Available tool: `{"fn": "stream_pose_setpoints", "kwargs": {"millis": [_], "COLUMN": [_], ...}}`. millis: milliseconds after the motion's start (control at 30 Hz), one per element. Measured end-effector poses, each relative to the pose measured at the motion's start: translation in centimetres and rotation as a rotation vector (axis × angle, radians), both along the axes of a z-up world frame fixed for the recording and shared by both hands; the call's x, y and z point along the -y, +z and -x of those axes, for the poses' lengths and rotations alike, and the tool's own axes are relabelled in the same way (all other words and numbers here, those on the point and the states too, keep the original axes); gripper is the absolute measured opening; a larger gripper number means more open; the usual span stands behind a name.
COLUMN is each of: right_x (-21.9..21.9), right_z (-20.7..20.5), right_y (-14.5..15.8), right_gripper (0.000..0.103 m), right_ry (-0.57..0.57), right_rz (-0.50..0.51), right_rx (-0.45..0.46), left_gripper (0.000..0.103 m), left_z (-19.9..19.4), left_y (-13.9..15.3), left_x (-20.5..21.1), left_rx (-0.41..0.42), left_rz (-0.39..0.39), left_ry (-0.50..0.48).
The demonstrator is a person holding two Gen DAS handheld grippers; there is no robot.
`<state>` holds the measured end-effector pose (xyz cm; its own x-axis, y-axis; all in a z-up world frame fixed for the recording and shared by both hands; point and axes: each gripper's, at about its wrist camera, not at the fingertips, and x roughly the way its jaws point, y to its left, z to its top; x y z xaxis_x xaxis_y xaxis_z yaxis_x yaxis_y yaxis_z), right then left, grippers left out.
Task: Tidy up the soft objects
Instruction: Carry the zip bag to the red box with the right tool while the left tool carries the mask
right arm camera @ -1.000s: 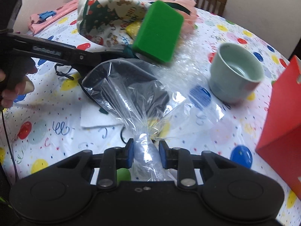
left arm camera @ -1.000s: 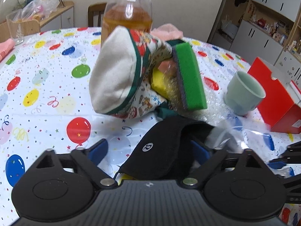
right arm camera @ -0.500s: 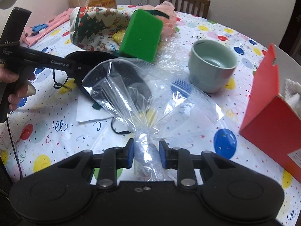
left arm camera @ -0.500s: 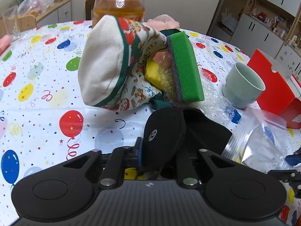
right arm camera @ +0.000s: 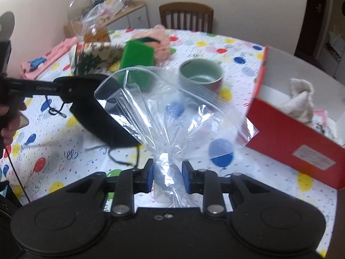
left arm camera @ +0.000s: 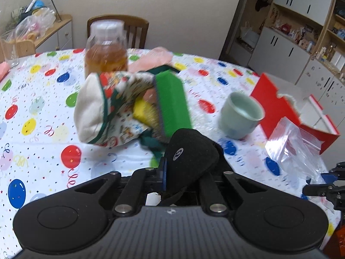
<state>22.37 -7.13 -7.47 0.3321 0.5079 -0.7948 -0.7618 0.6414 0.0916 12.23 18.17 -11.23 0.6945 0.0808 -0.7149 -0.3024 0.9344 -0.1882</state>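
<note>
The black face mask (left arm camera: 189,151) is pinched in the fully closed fingers of the left gripper (left arm camera: 183,172), lifted off the worktop (left arm camera: 43,108) beside the mouth of the clear zip bag (right arm camera: 172,112). The right gripper (right arm camera: 168,177), partly closed, squeezes the bag's bunched bottom. The mask is not yet inside; the green sponge (left arm camera: 172,101) and printed cloth pouch (left arm camera: 103,108) wait on the worktop, while a grey cloth (right arm camera: 299,99) lies in the red box (right arm camera: 291,136).

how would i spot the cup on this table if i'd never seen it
Start at the round table with the balloon-print cloth. Find the red box at its right side; the cup stands on the cloth just left of it, right of the green sponge. It is the only pale green, handleless, hard thing among soft ones.
</note>
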Motion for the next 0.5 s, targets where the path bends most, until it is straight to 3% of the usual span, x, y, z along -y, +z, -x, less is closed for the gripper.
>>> {"fn": "stream_pose_setpoints", "kwargs": {"millis": [500], "right_x": [6.3], "right_z": [-3.3], "right_y": [5.1], "right_gripper": [0.026], "right_ry": [-0.062], "right_rz": [-0.088], "right_rx": [0.061], "left_gripper": [0.008], "left_z": [-2.1], "left_y": [6.1], "left_x": [7.6], "left_rx": [0.060], "left_rz": [-0.002], "left_ry": [-0.094]}}
